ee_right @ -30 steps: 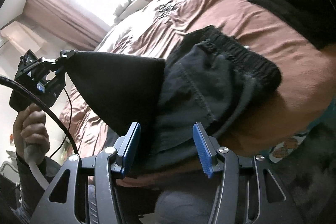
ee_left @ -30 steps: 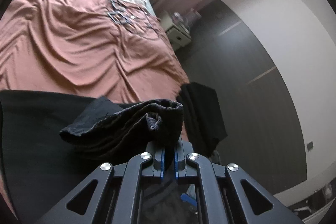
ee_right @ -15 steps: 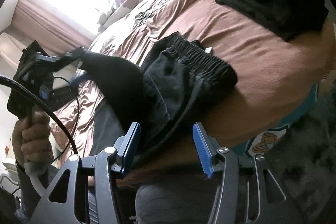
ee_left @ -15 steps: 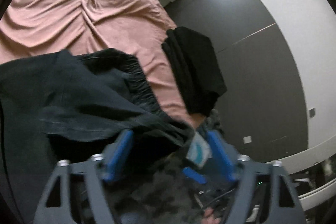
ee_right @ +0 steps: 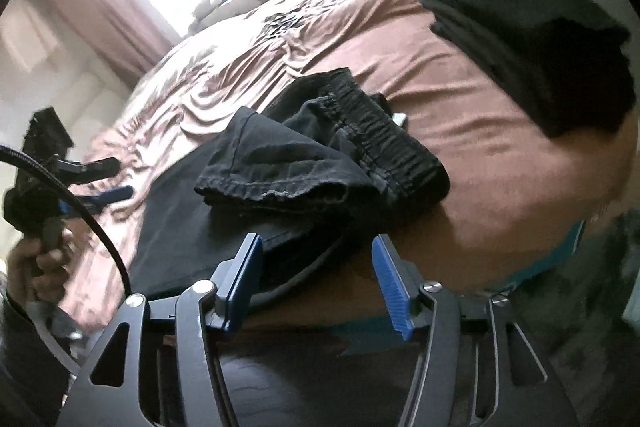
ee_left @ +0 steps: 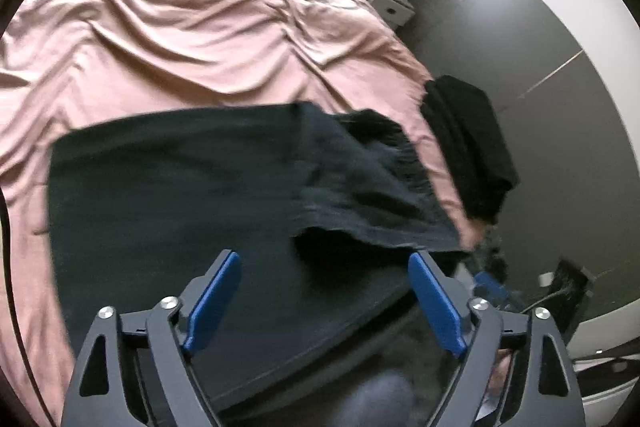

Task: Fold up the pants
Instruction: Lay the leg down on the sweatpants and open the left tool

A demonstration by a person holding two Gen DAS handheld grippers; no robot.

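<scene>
Two grippers are spread: left gripper (ee_left: 324,291) has just been opening, nothing pinched; right gripper (ee_right: 318,281) empty. Pants (ee_right: 320,163) are laid half-folded on bed (ee_right: 480,131), waistband at 2 o'clock. One fold is judged complete; regrasping is required next.

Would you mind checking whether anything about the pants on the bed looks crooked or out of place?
Yes. The pants are folded unevenly: the hem of the folded-over leg lies slanted and stops short of the bunched waistband. Both grippers are open, off the cloth.
</scene>
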